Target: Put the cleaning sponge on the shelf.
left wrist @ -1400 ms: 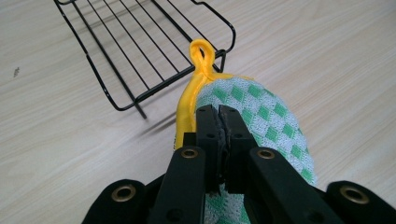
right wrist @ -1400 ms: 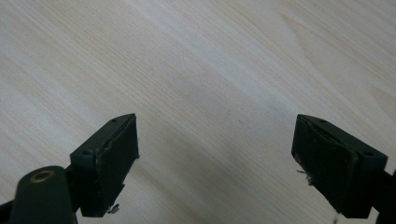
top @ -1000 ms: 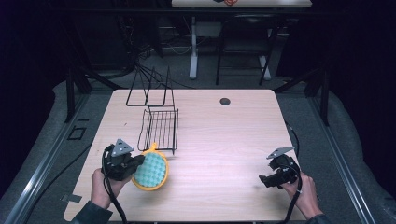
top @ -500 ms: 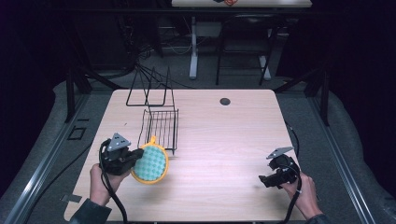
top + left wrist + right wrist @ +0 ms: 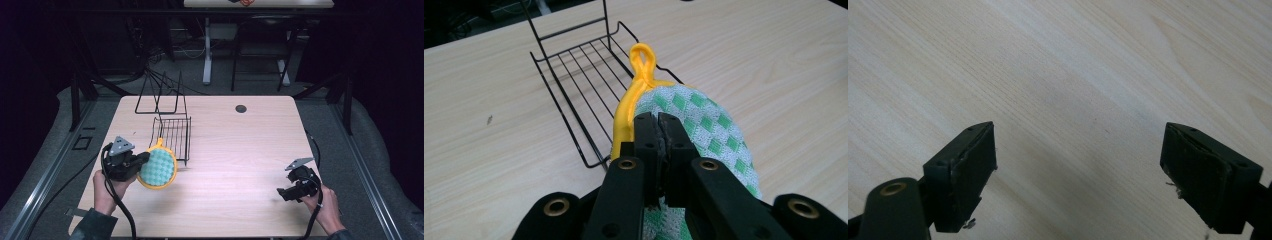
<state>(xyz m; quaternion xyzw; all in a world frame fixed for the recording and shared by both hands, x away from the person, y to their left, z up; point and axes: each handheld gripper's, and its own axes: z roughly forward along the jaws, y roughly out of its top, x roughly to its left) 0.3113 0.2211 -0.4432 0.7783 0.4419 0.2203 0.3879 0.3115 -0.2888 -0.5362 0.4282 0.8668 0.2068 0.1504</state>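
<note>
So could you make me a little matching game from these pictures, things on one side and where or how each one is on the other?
Things:
1. pot holder
2. wire rack
3. left gripper
4. right gripper

States:
A. open, nothing between its jaws
B. standing on the table, near its left side
C. green and white checks, yellow edge and loop
D. shut on cloth

Pairs: 1-C, 2-B, 3-D, 4-A

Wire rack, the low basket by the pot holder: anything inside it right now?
The wire rack looks bare inside; table wood shows through its bars. The pot holder, clamped in the left gripper, covers the rack's near corner, so that spot is hidden.
</note>
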